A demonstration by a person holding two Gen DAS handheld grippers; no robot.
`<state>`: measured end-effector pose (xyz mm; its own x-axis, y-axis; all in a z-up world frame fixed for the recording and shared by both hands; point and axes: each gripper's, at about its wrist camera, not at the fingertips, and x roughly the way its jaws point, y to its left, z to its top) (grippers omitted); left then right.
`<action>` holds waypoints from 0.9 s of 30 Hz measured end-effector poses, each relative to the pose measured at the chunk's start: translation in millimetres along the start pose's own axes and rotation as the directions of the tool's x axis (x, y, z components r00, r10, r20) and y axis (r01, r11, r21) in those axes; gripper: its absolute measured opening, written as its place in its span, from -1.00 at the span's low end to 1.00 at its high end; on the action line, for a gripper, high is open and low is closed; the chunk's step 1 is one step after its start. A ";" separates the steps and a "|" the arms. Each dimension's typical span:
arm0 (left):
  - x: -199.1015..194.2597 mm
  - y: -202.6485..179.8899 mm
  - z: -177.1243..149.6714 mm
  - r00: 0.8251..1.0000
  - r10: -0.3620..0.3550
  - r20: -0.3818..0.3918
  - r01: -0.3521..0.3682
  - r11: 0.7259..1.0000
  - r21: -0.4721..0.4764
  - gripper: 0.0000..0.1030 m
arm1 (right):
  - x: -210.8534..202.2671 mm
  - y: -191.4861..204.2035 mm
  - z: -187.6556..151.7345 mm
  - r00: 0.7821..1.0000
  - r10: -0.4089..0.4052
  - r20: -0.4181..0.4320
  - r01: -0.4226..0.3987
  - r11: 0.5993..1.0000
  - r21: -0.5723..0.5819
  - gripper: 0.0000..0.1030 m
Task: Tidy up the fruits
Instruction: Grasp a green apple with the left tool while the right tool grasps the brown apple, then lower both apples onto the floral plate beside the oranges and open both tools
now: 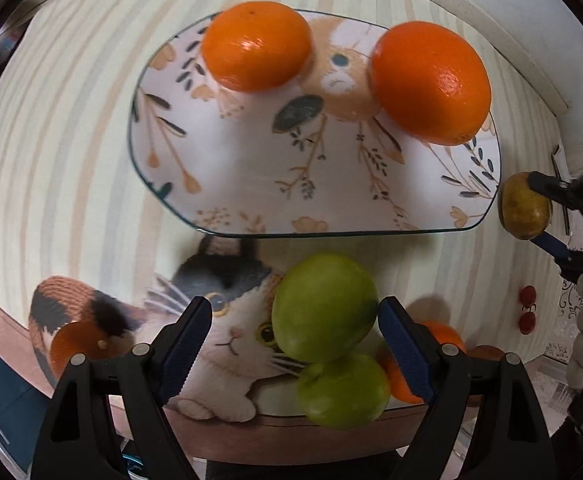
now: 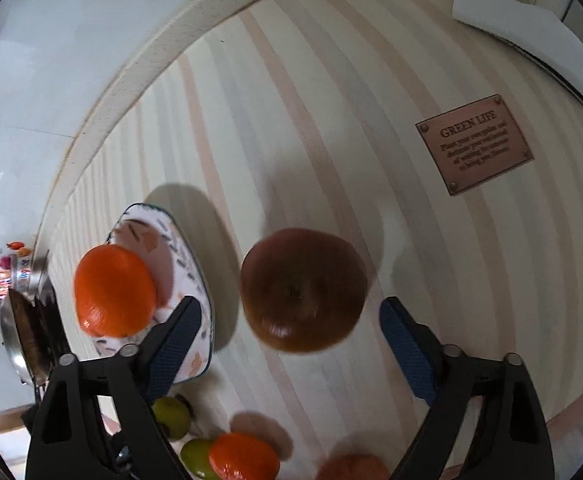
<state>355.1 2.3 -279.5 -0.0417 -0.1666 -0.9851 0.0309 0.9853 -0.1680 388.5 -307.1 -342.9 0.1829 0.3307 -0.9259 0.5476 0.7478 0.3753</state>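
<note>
A rabbit-patterned plate [image 1: 251, 168] lies on the striped tablecloth and carries two oranges [image 1: 257, 46] [image 1: 431, 82]. Two green fruits [image 1: 325, 306] [image 1: 343, 390] rest on a cat-picture mat in front of the plate. My left gripper [image 1: 295, 308] points down over them and is open; the upper green fruit sits between its fingers, close to the right finger [image 1: 405, 348] and well apart from the left one. My right gripper [image 2: 291, 304] is open around a brown round fruit [image 2: 303, 288] on the cloth, with gaps on both sides. The left wrist view shows that fruit [image 1: 525, 206] right of the plate.
Near the table's front edge lie an orange [image 2: 243, 460], a reddish fruit [image 2: 351, 468] and another orange [image 1: 439, 334]. A brown "GREEN LIFE" label [image 2: 475, 144] and a white paper [image 2: 519, 28] are on the far cloth. A metal pan [image 2: 23, 328] stands beyond the plate.
</note>
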 end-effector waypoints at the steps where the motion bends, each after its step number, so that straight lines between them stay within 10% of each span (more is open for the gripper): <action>1: 2.0 -1.9 -0.3 1.000 -0.007 -0.004 0.007 1.000 0.002 0.66 | 2.5 1.0 0.7 1.000 -0.009 -0.002 0.009 1.000 -0.001 0.41; 9: 16.4 -13.4 -0.9 1.000 0.006 -0.023 -0.005 0.999 0.041 0.07 | 3.1 0.7 -16.6 0.998 -0.060 0.004 0.061 0.996 -0.072 0.28; 27: -17.2 -37.4 -26.5 0.997 -0.011 0.073 0.010 1.000 0.022 0.06 | -14.9 62.1 -88.5 0.999 0.033 -0.026 -0.038 0.965 -0.259 0.28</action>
<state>328.2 -30.7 -255.3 0.0311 -0.1798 -0.9832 0.0521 0.9826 -0.1781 347.6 -214.7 -301.8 0.1789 0.3699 -0.9117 0.3098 0.8583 0.4091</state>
